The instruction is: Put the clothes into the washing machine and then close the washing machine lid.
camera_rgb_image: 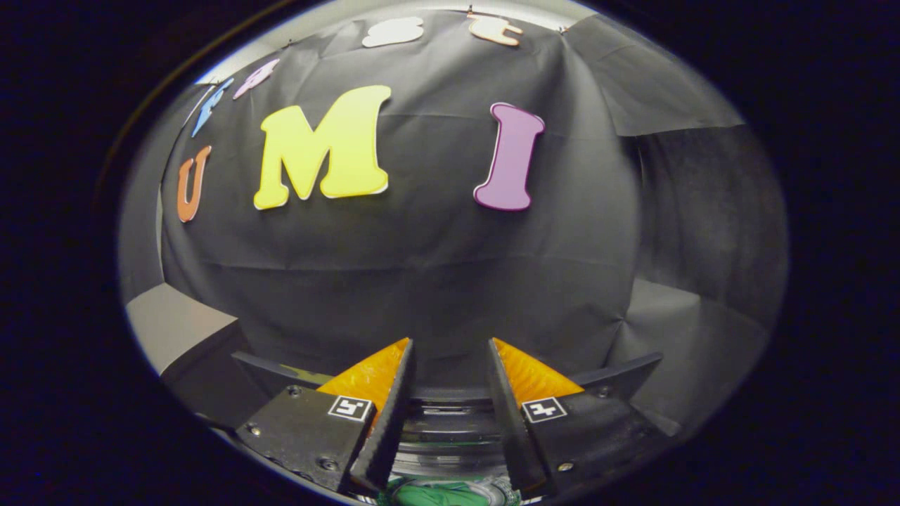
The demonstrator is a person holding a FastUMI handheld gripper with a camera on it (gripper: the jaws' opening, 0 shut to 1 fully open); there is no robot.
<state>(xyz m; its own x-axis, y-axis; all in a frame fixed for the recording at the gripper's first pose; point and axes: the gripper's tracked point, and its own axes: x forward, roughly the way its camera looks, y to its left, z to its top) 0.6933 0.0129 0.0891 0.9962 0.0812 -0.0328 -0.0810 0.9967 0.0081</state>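
My gripper (450, 348) stands open, its two fingers apart with nothing between them, pointing at the black cloth wall. Low between the fingers I see the round rim of the washing machine drum (446, 432), shiny and ribbed. A patch of green cloth (439, 494) lies inside the drum, below the fingers. The machine's lid is hidden from here.
The black cloth wall (422, 267) hangs close ahead, beyond the fingers. A grey box-like surface (172, 327) sits to the left of the fingers, and a grey draped panel (692, 337) stands to the right.
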